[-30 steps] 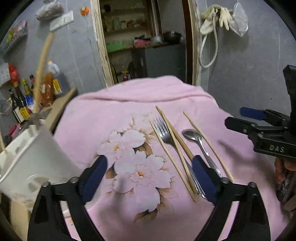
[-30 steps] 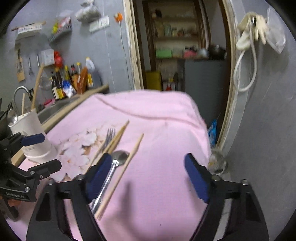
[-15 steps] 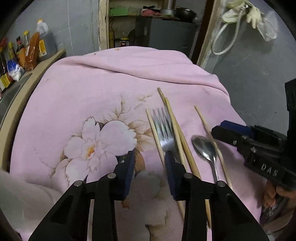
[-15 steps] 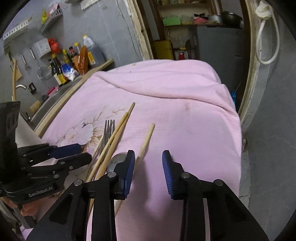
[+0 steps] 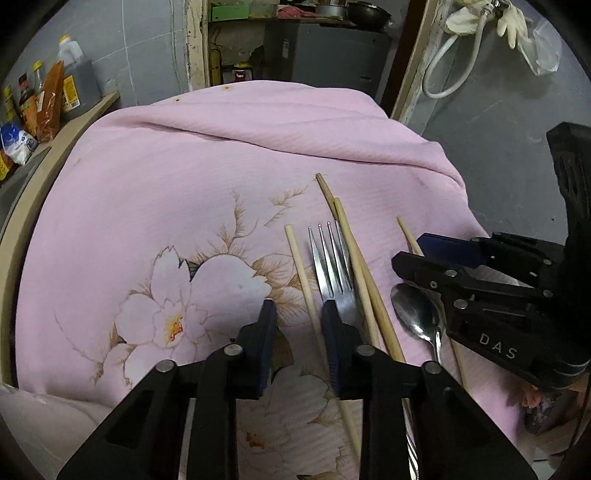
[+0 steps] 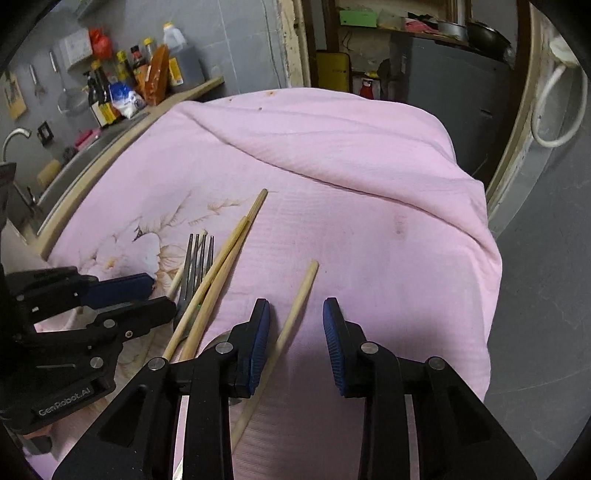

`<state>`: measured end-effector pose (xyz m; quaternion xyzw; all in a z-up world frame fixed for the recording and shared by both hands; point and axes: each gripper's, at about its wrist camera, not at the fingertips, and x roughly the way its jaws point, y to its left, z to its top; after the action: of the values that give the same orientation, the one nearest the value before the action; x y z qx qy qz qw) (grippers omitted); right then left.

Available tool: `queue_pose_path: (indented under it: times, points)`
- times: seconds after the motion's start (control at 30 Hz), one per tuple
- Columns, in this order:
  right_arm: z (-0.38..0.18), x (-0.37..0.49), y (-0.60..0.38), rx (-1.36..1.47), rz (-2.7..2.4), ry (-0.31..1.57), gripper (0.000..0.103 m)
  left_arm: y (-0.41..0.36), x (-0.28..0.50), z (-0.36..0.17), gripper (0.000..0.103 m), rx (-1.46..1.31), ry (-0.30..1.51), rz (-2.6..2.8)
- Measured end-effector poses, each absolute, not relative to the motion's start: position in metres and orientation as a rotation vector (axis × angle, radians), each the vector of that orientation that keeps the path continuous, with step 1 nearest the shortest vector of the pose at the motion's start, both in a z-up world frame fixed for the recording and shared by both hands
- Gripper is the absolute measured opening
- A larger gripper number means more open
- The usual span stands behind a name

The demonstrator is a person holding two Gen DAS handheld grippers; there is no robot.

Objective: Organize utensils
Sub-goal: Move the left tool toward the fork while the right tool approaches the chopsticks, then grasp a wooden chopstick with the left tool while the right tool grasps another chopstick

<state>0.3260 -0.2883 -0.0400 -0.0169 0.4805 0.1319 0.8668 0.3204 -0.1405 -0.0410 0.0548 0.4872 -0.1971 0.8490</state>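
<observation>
A steel fork (image 5: 334, 266), a steel spoon (image 5: 419, 317) and several wooden chopsticks lie side by side on a pink flowered cloth (image 5: 184, 192). My left gripper (image 5: 298, 325) is low over the cloth, jaws narrowly open around one chopstick (image 5: 301, 273), beside the fork. My right gripper (image 6: 295, 325) is narrowly open around the rightmost chopstick (image 6: 295, 314). It also shows in the left wrist view (image 5: 439, 254), over the spoon. The fork (image 6: 197, 266) and two crossed chopsticks (image 6: 225, 266) lie left of it.
A wooden counter edge (image 6: 110, 147) with sauce bottles (image 6: 107, 96) and a sink runs along the left. The cloth drops off at the far and right edges. A doorway with shelves (image 5: 295, 22) lies behind; a grey wall stands on the right.
Both grippers dropped toward the cloth and narrowed from wide open to a small gap. The left swung away from the white holder to the utensils.
</observation>
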Motion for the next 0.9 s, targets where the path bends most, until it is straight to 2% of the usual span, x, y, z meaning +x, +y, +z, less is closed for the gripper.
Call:
queue_pose_path:
  times: [0.1, 0.17, 0.27, 0.57, 0.9]
  points:
    - [-0.039, 0.328, -0.290, -0.033, 0.260, 1.019, 0.018, -0.140, 0.323, -0.042, 0.004, 0.101, 1.044, -0.417]
    - [-0.039, 0.329, -0.296, 0.006, 0.248, 1.028, 0.010, -0.137, 0.324, -0.042, 0.003, 0.061, 1.066, -0.417]
    - [-0.038, 0.330, -0.304, 0.076, 0.244, 1.035, 0.006, -0.136, 0.323, -0.042, 0.003, 0.028, 1.076, -0.424]
    - [-0.022, 0.298, -0.310, 0.185, 0.289, 0.939, 0.003, -0.127, 0.289, -0.023, 0.002, -0.015, 0.977, -0.459]
    - [0.025, 0.207, -0.290, 0.146, 0.349, 0.498, 0.003, -0.108, 0.227, 0.025, 0.002, -0.044, 0.600, -0.400]
